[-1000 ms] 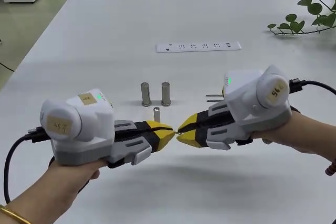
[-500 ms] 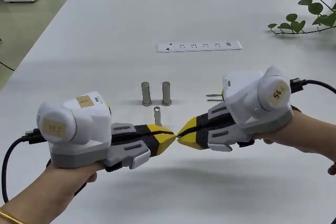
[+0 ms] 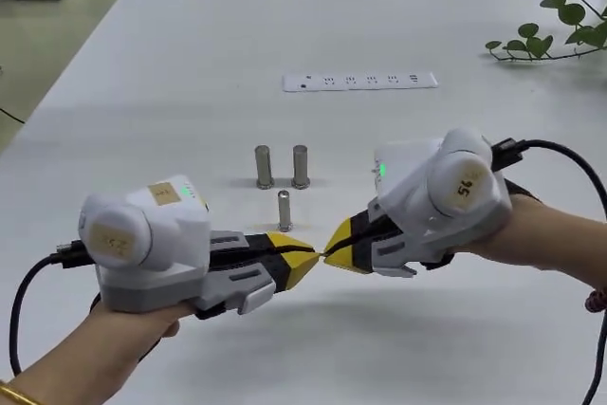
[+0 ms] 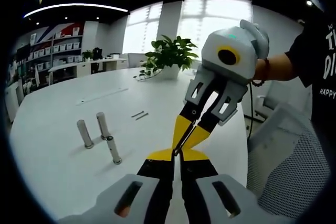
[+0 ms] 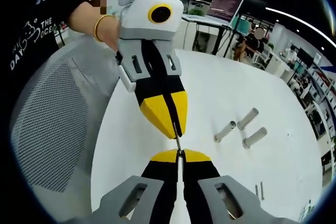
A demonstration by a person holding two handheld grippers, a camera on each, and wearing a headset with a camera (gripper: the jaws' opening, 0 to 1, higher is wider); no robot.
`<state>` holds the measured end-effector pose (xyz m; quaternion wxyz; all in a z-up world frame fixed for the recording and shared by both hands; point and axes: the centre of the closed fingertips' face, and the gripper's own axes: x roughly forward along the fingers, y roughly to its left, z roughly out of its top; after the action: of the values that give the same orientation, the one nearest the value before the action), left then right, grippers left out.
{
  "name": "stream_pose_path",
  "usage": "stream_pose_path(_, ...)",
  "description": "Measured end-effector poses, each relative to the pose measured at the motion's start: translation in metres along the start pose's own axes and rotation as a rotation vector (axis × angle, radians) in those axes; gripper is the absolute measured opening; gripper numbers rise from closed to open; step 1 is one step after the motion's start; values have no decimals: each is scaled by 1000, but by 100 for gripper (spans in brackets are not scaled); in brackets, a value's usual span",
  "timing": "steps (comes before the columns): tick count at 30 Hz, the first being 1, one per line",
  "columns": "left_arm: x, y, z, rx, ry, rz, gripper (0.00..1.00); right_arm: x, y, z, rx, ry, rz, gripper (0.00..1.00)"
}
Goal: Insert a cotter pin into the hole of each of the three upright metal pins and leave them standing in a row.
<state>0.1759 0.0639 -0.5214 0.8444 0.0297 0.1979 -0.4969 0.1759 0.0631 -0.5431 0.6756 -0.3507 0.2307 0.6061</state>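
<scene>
Nearest to the person, above the table (image 3: 171,64), the left gripper (image 3: 305,256) & the right gripper (image 3: 332,251) meet tip to tip. The jaws of both are pressed together, and each pinches one end of a thin cotter pin (image 5: 177,139), which bridges the small gap btw. the yellow tips. Just behind the tips, a bit to the left, the near pin (image 3: 284,210) stands upright on the table. Farther back the far-left pin (image 3: 264,168) & the far-right pin (image 3: 300,166) stand upright too, side by side w/ a small gap, apart from the near pin. The three make a triangle, not a row. Right of them, in the left gripper view, two spare cotter pins (image 4: 139,114) lie flat. Far back lies a white power strip (image 3: 360,82), and at the far right a plant (image 3: 555,30).
</scene>
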Motion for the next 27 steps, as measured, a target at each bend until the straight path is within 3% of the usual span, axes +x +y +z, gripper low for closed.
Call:
stream_pose_path(13, 5, 16, -4, -18, 13, 52, 6, 3, -16, -13, 17, 79, -28, 0)
stream_pose_path(27, 3, 59, -11, 7, 23, 246, 16, 6, -47, -26, 140, 192, -53, 0)
